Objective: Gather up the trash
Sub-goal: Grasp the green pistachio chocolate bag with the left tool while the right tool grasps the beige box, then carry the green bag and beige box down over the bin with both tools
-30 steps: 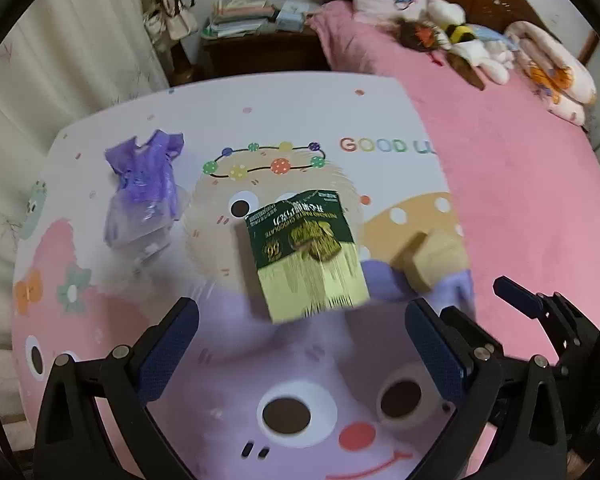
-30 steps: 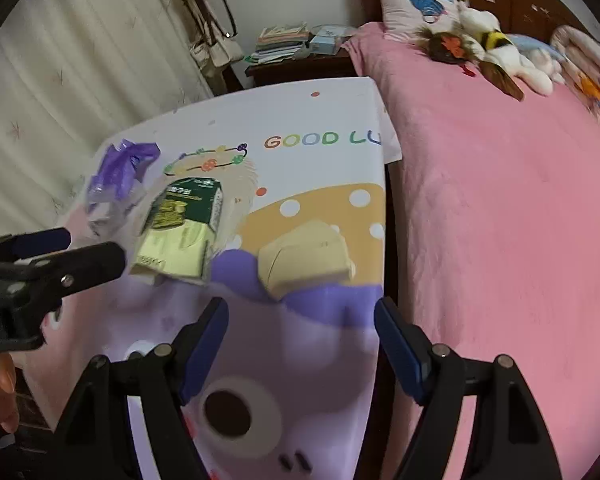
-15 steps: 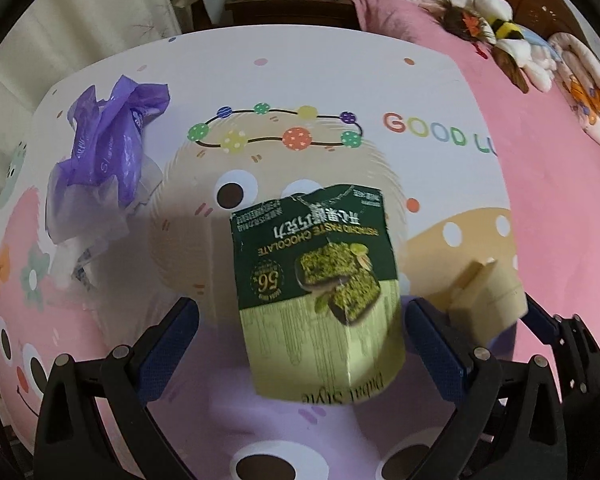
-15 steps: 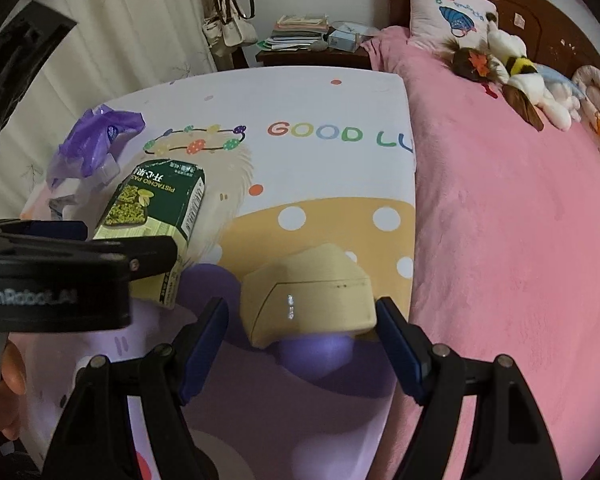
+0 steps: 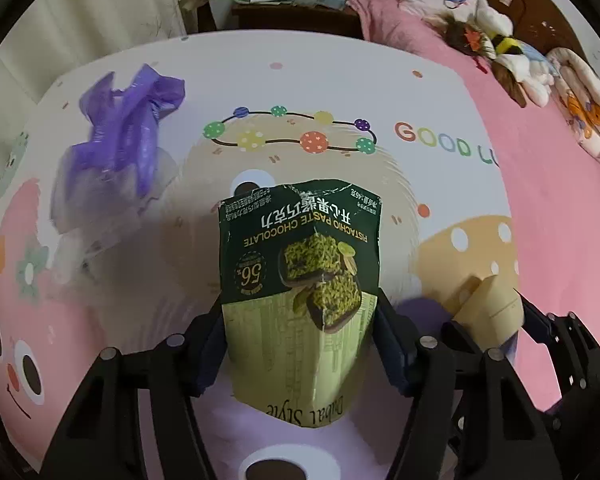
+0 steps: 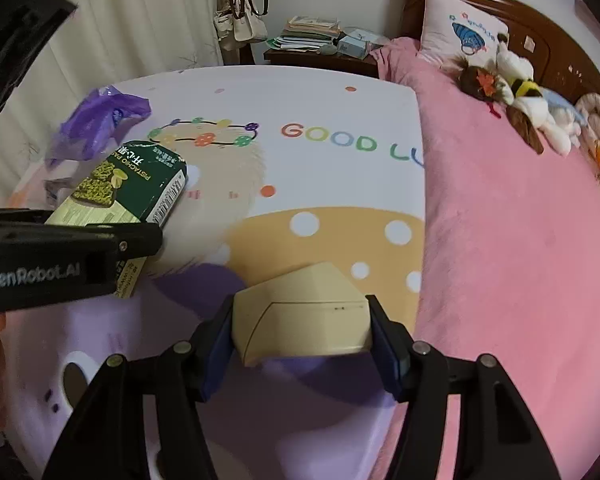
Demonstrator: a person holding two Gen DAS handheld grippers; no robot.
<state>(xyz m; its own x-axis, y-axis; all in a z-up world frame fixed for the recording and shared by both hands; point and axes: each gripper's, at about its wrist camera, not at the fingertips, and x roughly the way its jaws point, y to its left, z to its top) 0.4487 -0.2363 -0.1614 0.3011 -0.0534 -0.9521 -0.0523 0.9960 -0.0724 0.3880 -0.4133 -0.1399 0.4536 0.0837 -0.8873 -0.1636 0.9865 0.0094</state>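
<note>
The green chocolate box (image 5: pixel 300 280), a flattened pistachio-chocolate carton with a torn far end, lies on the cartoon-printed table cover (image 5: pixel 380 80), and the left gripper (image 5: pixel 298 344) now has it between its blue pads; the jaws have just been closing, from wide open a moment ago to flush against both long sides of the carton, so the box looks gripped though it is not yet lifted off the cover. Just beside it, nearer the bed, the beige folded carton (image 6: pixel 300 316) sits between the pads of the right gripper (image 6: pixel 300 344), whose jaws have likewise just been closing until the pads touch its two ends. Both grippers have come down and in since a second ago, when each piece of trash lay well ahead of open jaws. That suggests both pickups are at the grasp stage, with lifting and carrying to a bag the likely next step. The likely place for them is the crumpled purple plastic bag (image 5: pixel 128 120), which lies apart on the far left of the cover, untouched. The cover shows a smiling face, a dotted ring and the words "GOOD LU". To the right is a pink bed (image 6: pixel 520 260) with soft toys (image 6: pixel 524 96) by a pillow; beyond the table stand a dark nightstand (image 6: pixel 320 56) stacked with books and a pale curtain (image 6: pixel 140 20).
</note>
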